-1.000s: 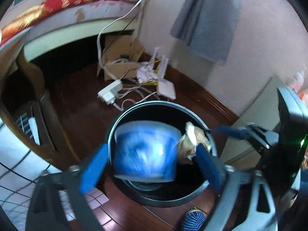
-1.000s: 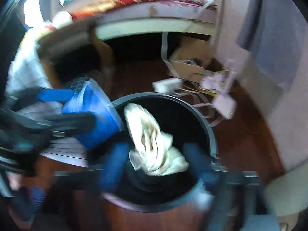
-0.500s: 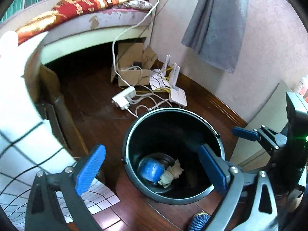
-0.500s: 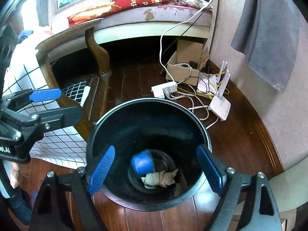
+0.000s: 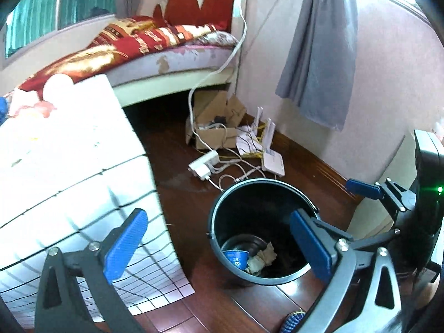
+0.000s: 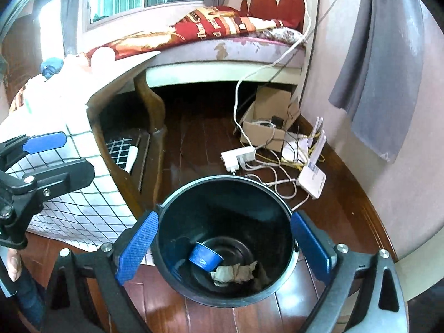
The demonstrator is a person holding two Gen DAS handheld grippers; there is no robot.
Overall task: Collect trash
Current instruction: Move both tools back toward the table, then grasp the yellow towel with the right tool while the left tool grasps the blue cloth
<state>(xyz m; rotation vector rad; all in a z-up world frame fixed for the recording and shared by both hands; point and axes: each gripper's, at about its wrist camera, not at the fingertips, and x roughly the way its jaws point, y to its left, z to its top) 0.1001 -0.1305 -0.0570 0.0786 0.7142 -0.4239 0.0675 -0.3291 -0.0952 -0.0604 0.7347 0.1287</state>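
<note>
1. The black trash bin [image 6: 224,238] is standing upright on the wooden floor [image 6: 199,138], just beside the cloth-draped surface [image 5: 63,166].
2. A blue cup [image 6: 204,257] is lying on its side at the bottom of the bin, and a crumpled paper wad [image 6: 234,273] is lying just beside it; whether the two are touching cannot be told.
3. The left hand-held gripper [image 5: 219,249] is hovering above the floor with its jaws spread wide and opening further; nothing is sitting between its blue pads, and the bin is showing under the right-hand pad.
4. The right hand-held gripper [image 6: 224,247] is hanging over the bin mouth, jaws wide apart and opening; the pads are framing the bin rim on either side in this view and gripping nothing.
5. In the right wrist view the left hand-held gripper is showing at the left edge, over the checked cloth.
6. A power strip [image 6: 238,157], white cables, a white router [image 6: 311,179] and an open cardboard box [image 6: 266,127] are lying on the floor beyond the bin, near the wall.
7. A bed [image 5: 155,52] with a red patterned cover is standing behind, and a grey cloth [image 5: 319,55] is hanging on the wall.
</note>
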